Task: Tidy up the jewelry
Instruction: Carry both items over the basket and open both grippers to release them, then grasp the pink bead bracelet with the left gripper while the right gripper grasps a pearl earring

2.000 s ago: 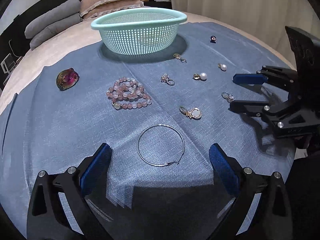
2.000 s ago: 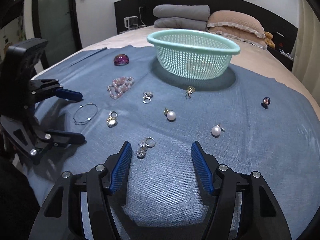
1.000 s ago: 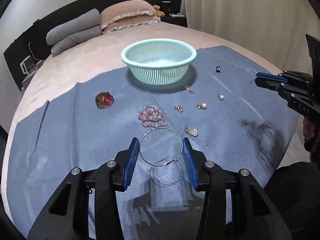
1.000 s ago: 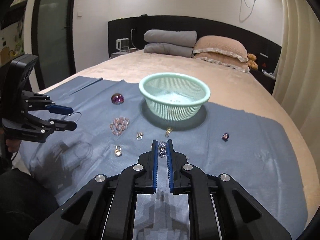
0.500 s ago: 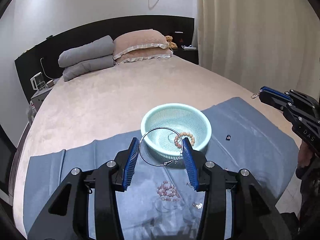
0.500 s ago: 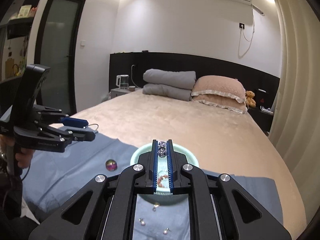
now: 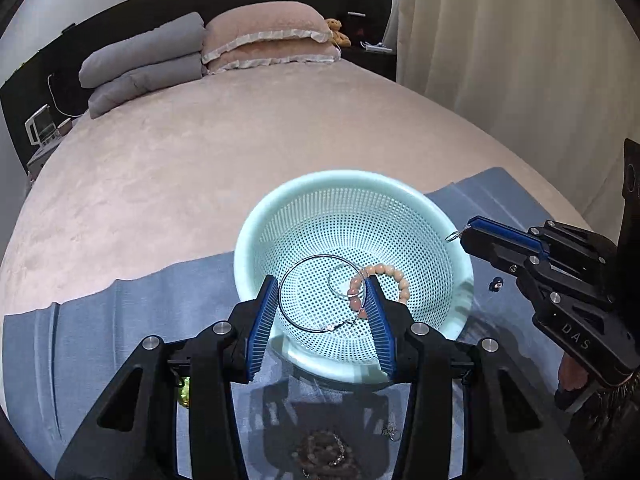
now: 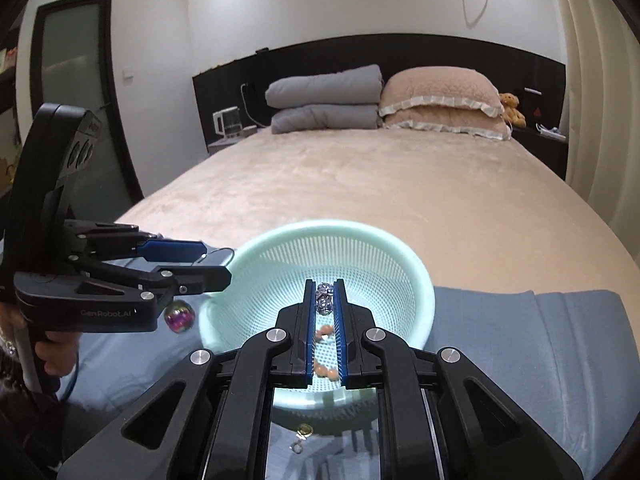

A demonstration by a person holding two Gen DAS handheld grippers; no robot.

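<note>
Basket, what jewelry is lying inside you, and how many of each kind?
Silver hoop: 1
Peach bead bracelet: 1
Total inside the basket: 2

Home bedroom: bed, pillows, headboard.

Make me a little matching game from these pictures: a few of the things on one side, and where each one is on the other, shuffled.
Things:
1. large silver hoop earring
2. sparkly crystal charm
3. peach bead bracelet
4. iridescent purple stone

Places:
A. lying inside the mint green basket
B. pinched in the right claw above the basket
C. on the blue cloth, outside the basket
D. held between the pads of the left claw above the basket

Pairs: 1-D, 2-B, 3-A, 4-C
</note>
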